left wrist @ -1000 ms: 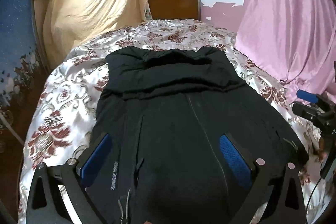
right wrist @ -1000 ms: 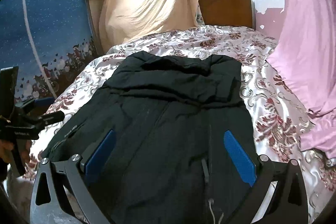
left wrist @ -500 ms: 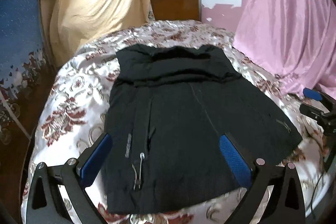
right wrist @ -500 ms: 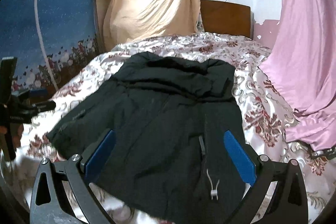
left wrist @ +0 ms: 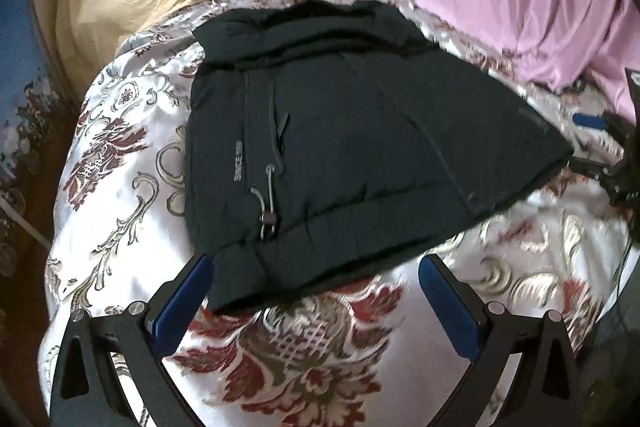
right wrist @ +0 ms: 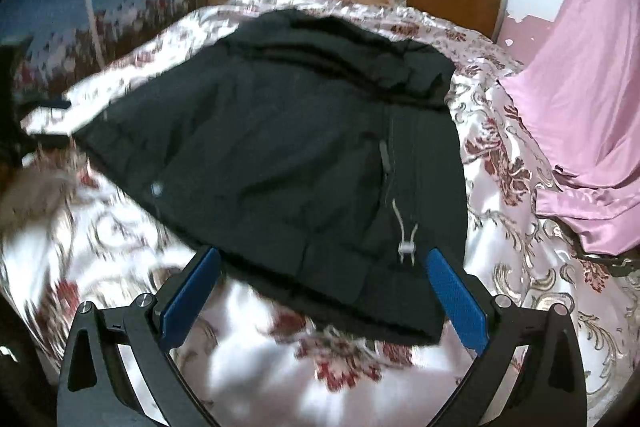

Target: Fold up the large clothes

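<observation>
The bed (left wrist: 120, 195) carries a floral satin cover. The black jacket (left wrist: 340, 131) lies flat across it, hem nearest both cameras, a toggle cord (right wrist: 406, 239) resting near the hem. Left gripper (left wrist: 316, 303) — jaws spread, empty, above the hem. Right gripper (right wrist: 324, 291) — jaws spread, holding nothing, hem between its fingers.

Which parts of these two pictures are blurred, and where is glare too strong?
Left wrist view: the black jacket is fairly sharp; the bedspread near the left tongs is smeared. Right wrist view: blur is stronger, the jacket's left edge and the bedspread streak; satin glare washes out pattern beside the right tongs.
</observation>
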